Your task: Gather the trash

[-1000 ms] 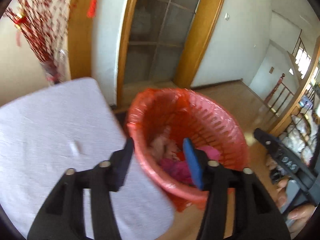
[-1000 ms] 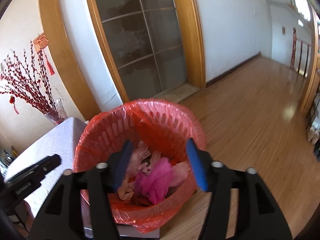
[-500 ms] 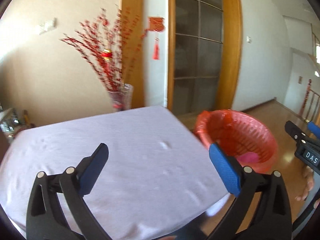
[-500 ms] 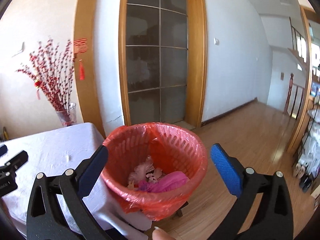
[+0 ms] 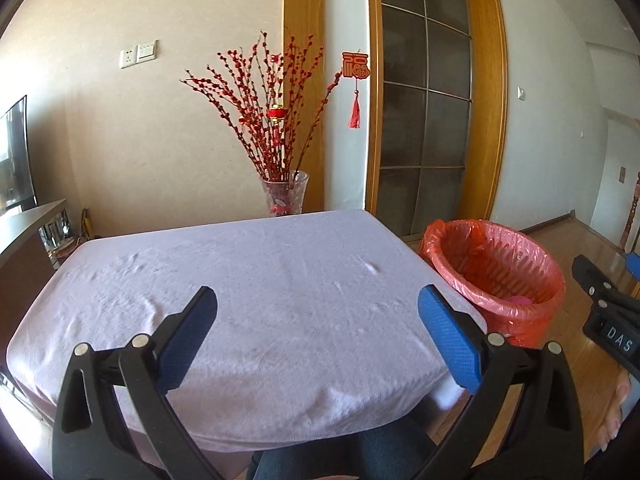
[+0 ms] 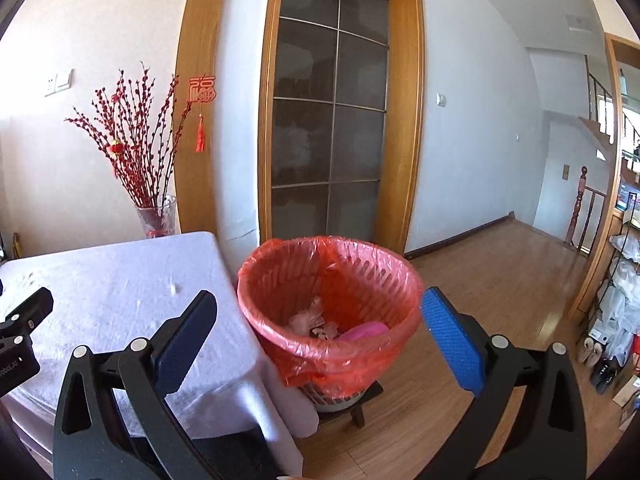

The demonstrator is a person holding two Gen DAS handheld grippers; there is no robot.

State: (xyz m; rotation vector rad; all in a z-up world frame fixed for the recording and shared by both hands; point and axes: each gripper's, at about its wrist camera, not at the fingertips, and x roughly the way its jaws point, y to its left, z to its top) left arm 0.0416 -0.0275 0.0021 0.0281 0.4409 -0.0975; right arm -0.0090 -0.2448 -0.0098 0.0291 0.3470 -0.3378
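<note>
A red bin lined with a red plastic bag stands on a low stool beside the table's right edge; it also shows in the left wrist view. Pink and pale crumpled trash lies inside it. My left gripper is open and empty above the near part of the white-clothed table. My right gripper is open and empty in front of the bin, a little above its rim. The right gripper's body shows at the right edge of the left wrist view.
A glass vase with red branches stands behind the table's far edge. A wood-framed glass door is behind the bin. Wooden floor runs to the right, with a shelf rack and a stair railing.
Both grippers pulled back and up from over the bin and opened wider. The left one swung left to face the table.
</note>
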